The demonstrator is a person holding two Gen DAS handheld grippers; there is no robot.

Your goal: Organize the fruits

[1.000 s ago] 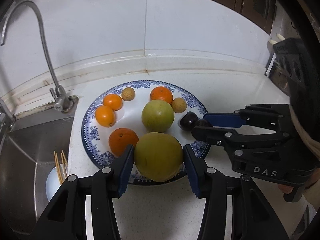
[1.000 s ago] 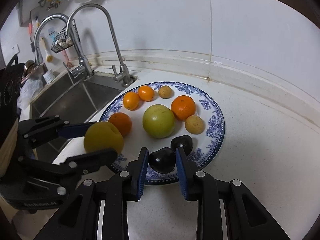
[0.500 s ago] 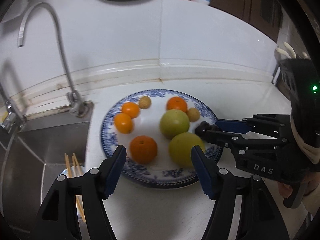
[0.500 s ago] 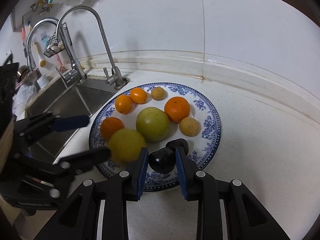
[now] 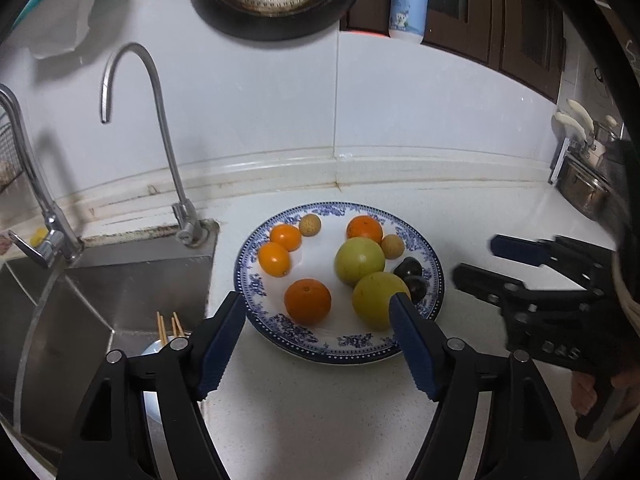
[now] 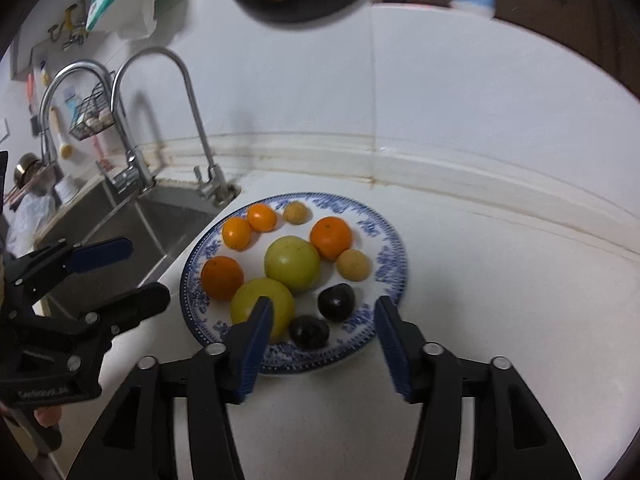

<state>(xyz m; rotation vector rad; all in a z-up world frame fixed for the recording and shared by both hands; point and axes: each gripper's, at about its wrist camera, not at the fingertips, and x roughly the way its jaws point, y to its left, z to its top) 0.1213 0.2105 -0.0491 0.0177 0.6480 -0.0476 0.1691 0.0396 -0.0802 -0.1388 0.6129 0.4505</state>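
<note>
Fruits sit together on the blue-patterned plate (image 5: 434, 276) on the white surface (image 5: 320, 412) just right of the sink (image 5: 120, 280): oranges, two green-yellow fruits (image 5: 359, 261) and two dark plums (image 6: 337, 302) at the near right. Both the left hand-held gripper (image 5: 316, 344) and right hand-held gripper (image 6: 325, 346) hang near the plate's near rim, jaws apart, gripping nothing.

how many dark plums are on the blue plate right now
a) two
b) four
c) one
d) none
a) two dark plums lie side by side at the near edge of the blue plate, next to the yellow-green fruit.
</note>
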